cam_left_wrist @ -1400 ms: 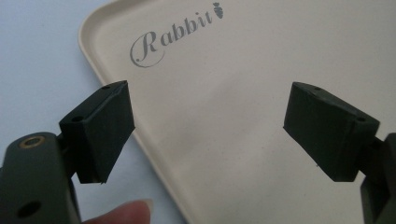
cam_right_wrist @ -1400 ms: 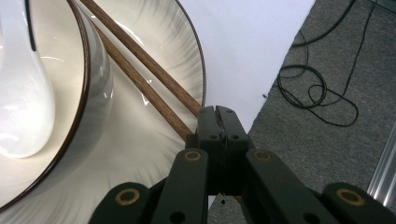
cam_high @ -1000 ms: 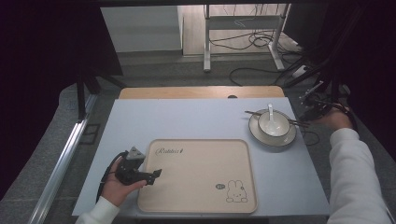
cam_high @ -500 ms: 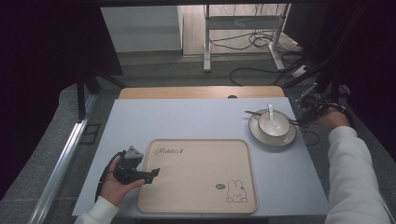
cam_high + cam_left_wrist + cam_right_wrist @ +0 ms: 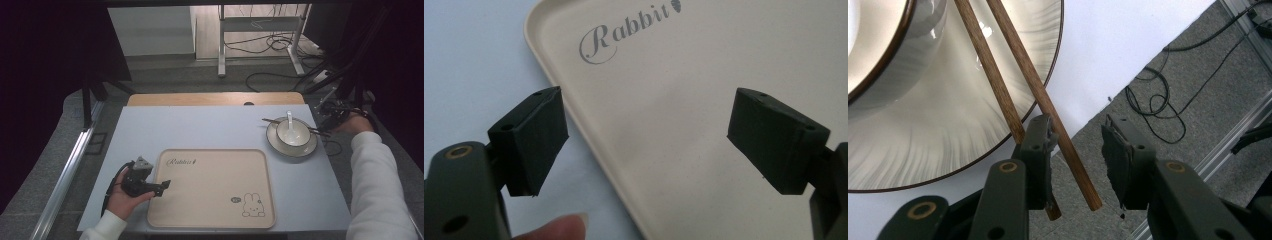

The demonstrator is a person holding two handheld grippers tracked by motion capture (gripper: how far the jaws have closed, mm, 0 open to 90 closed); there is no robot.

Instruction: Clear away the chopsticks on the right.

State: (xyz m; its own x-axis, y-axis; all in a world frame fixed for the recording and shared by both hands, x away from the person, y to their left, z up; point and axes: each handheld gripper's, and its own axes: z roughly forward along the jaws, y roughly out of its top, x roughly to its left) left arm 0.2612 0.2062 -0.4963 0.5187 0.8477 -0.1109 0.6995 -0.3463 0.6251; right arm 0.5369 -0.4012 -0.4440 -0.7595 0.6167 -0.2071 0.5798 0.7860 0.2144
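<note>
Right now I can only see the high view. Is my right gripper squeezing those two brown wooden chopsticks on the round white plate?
Observer: No. In the right gripper view, the right gripper is open. One brown wooden chopstick has its end in the gap, not squeezed.
Operator: Where's the other stick?
Observer: The second chopstick comes off the round white plate and passes under one jaw, outside the gap.
Operator: And my left gripper?
Observer: The left gripper is wide open. One jaw is over the pale blue table, the other over the beige rectangular tray, with the tray's rim between them.
</note>
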